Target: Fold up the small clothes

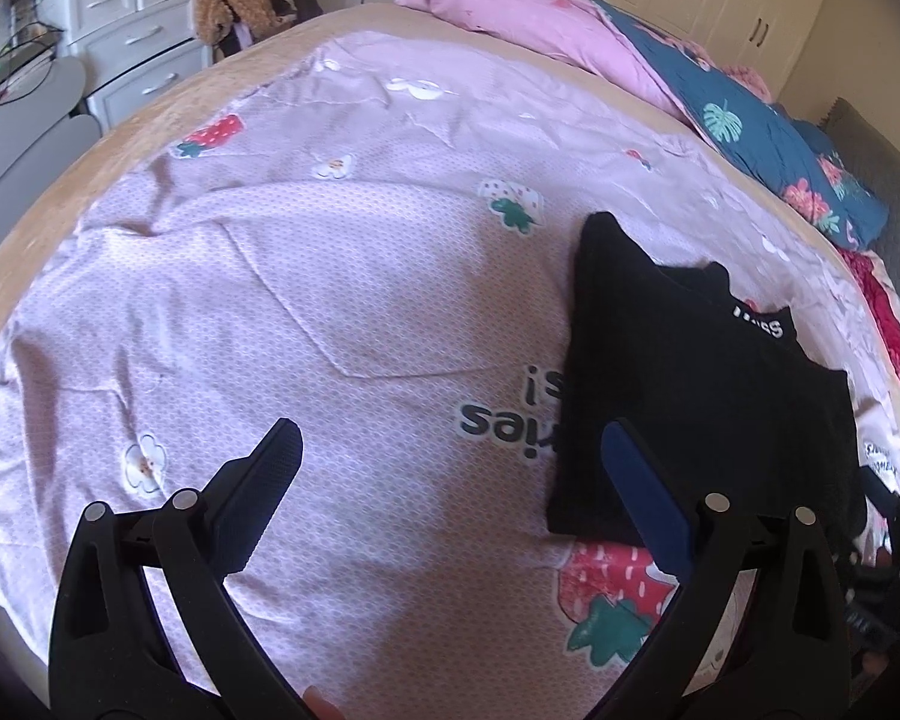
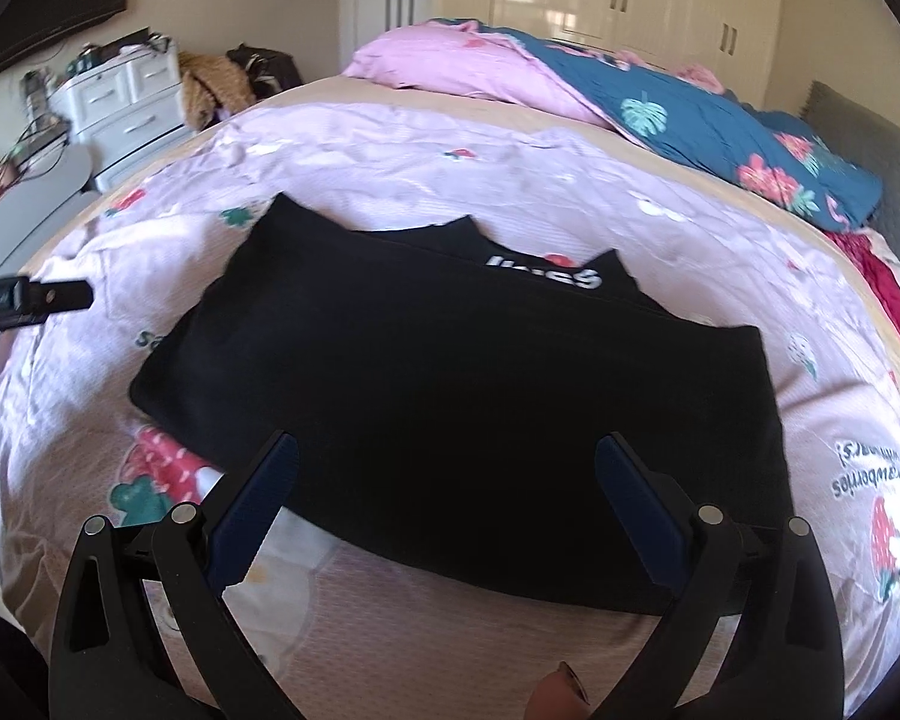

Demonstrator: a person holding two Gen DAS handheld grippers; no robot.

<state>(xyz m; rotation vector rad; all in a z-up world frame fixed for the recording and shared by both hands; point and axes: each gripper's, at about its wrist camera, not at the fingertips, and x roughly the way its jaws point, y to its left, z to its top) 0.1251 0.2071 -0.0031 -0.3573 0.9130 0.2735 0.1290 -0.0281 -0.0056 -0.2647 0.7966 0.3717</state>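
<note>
So here's where things stand on the bed. There's a black garment (image 2: 450, 396) lying flat on the pink strawberry-print sheet (image 1: 330, 300), and it already looks folded at least once. It's a fairly neat rectangle with straight sides, and along the far edge I can see a second layer peeking out with some white lettering (image 2: 543, 273) on it. Can't read the letters properly, and I honestly can't tell if it's a shirt or shorts from here.

The right gripper (image 2: 447, 501) is hovering right over the near edge of the black piece, with its jaws spread wide and nothing between them. The left gripper (image 1: 453, 495) is off to the side over bare sheet, also wide apart and empty, with the garment just beside its right finger. From the right-hand view you can see the left tool poking in at the far left edge, well clear of the fabric.

My guess on progress: the first fold or two is done, and there's maybe one more fold in half to go, or it's finished and just needs moving aside. Nothing is being gripped right now.

Rest of the bed has a pink quilt (image 2: 450, 60) and a blue floral duvet (image 2: 720, 132) bunched at the far end. I don't see any other small clothes waiting nearby.
</note>
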